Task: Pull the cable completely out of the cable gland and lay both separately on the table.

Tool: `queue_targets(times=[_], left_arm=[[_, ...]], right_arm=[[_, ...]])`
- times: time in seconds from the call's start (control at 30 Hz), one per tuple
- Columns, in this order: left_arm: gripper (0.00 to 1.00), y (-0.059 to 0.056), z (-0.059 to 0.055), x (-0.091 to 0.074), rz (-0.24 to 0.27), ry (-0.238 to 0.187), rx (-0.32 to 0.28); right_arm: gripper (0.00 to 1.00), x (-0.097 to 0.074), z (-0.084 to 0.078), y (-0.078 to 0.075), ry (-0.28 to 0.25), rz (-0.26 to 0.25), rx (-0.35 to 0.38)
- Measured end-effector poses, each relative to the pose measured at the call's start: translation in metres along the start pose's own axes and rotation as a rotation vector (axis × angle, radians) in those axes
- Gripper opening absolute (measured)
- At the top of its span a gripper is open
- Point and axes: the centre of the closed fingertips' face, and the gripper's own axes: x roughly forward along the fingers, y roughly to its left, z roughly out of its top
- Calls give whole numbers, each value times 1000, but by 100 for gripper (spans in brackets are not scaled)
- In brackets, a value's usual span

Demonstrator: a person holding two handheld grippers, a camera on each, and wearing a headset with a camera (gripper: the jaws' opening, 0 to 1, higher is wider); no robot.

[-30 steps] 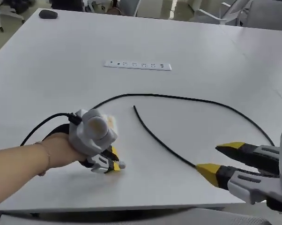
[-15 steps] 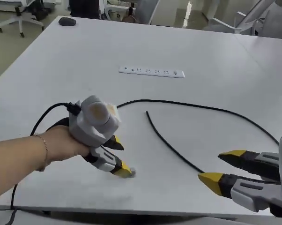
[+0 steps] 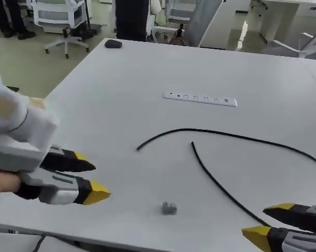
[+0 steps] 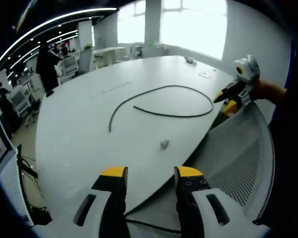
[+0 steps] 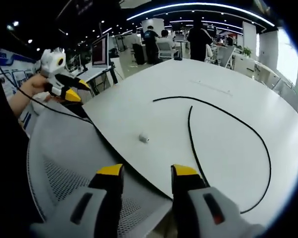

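We had our left gripper (image 3: 99, 180) and right gripper (image 3: 255, 220) both with jaws apart, gripping nothing, hovering at the near edge of the white table (image 3: 121, 94). The little grey cable gland (image 3: 169, 209) sat on its own between them, the black cable (image 3: 189, 129) looped separately just beyond, and a power strip (image 3: 200, 98) lay further back.

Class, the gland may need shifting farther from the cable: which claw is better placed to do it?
Probably left. The left claw, open, has bare table between it and the gland; the cable lies between the gland and the right claw.
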Motion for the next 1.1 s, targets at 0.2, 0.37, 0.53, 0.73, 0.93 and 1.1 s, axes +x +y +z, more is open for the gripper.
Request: queue_targets(times=[0.2, 0.37, 0.53, 0.73, 0.93, 1.1], left_arm=[[40, 10, -4, -12, 69, -158, -178], [40, 0, -11, -9, 46, -151, -196], [36, 2, -10, -6, 68, -162, -215], [37, 1, -9, -3, 64, -160, -213], [34, -1, -8, -1, 64, -160, -201], [33, -2, -7, 0, 63, -155, -194]], right_arm=[[40, -2, -11, 3, 14, 10, 51], [40, 0, -11, 7, 8, 19, 86], [40, 7, -14, 20, 36, 54, 54], [40, 7, -16, 21, 44, 58, 56], [40, 9, -18, 24, 53, 65, 51], [40, 12, -19, 30, 62, 80, 44]])
